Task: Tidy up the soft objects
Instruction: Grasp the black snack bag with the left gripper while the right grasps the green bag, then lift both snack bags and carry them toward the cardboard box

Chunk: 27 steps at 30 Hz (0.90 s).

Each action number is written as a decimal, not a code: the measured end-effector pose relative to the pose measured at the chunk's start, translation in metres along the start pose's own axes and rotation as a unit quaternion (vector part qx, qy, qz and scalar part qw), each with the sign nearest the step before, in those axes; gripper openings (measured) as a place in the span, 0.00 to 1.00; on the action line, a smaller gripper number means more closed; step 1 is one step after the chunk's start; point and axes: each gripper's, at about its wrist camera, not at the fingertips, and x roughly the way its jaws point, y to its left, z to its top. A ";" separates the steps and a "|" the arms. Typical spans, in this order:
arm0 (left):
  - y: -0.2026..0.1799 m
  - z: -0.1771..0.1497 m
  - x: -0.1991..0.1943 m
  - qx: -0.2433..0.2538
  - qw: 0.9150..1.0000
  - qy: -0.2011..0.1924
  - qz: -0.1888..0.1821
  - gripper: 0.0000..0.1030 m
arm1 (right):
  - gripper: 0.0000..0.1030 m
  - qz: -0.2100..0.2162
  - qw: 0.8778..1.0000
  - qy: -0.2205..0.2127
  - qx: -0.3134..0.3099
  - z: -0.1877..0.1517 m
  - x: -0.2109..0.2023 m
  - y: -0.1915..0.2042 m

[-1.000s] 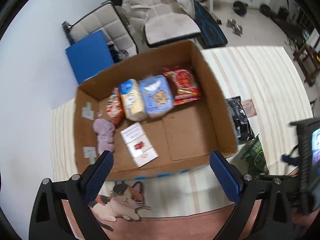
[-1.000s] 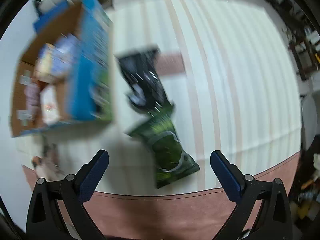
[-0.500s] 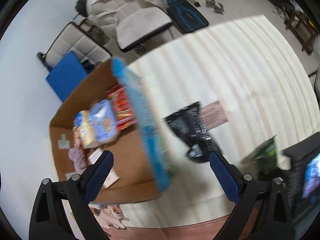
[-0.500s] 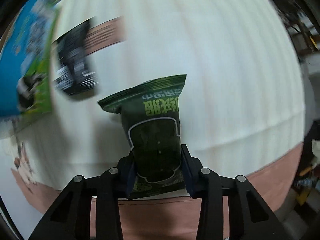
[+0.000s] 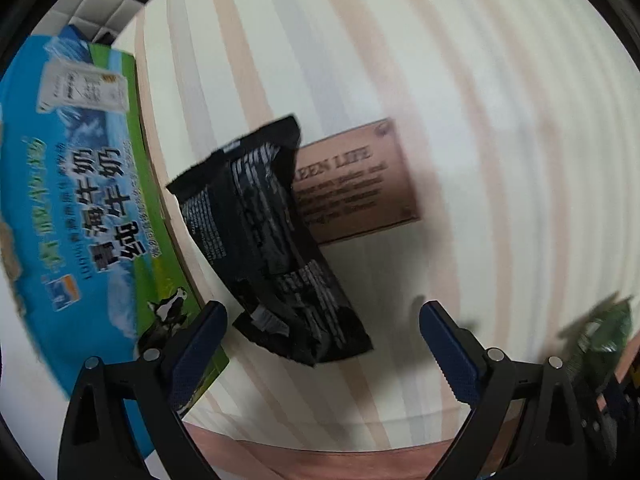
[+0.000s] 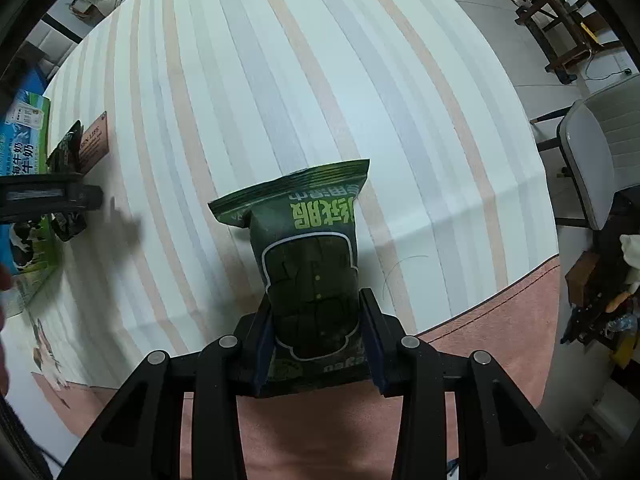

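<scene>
My right gripper (image 6: 318, 330) is shut on the lower end of a dark green snack bag (image 6: 308, 256), which hangs lifted over the striped cloth. In the left wrist view a black snack bag (image 5: 272, 240) lies on the cloth, its near end between the wide-apart fingers of my open left gripper (image 5: 322, 338); the pads do not touch it. The green bag (image 5: 604, 328) shows blurred at the right edge there. The blue and green printed wall of the cardboard box (image 5: 72, 200) stands just left of the black bag.
A brown label patch (image 5: 360, 184) is sewn on the striped cloth beside the black bag. A pink border (image 6: 480, 340) runs along the cloth's near edge. A padded chair (image 6: 596, 152) and wooden furniture (image 6: 560, 28) stand at the right.
My left gripper swung from above the box down to the black bag. My right gripper closed on the green bag and lifted it off the cloth, moving right.
</scene>
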 end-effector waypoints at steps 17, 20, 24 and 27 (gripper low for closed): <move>-0.002 -0.024 0.008 -0.062 0.986 -0.052 -0.147 0.39 | 0.39 0.004 1.000 0.003 -0.022 0.006 0.006 -0.008; -0.027 -0.051 0.011 -0.043 0.982 -0.051 -0.176 0.39 | 0.39 0.003 1.000 0.008 -0.021 0.009 0.007 -0.016; -0.068 -0.105 0.020 0.000 0.979 -0.038 -0.202 0.39 | 0.39 -0.006 0.999 0.020 -0.025 0.000 0.009 -0.028; -0.087 -0.140 0.030 0.027 0.977 -0.022 -0.208 0.39 | 0.39 -0.003 0.999 0.033 -0.025 -0.011 0.012 -0.040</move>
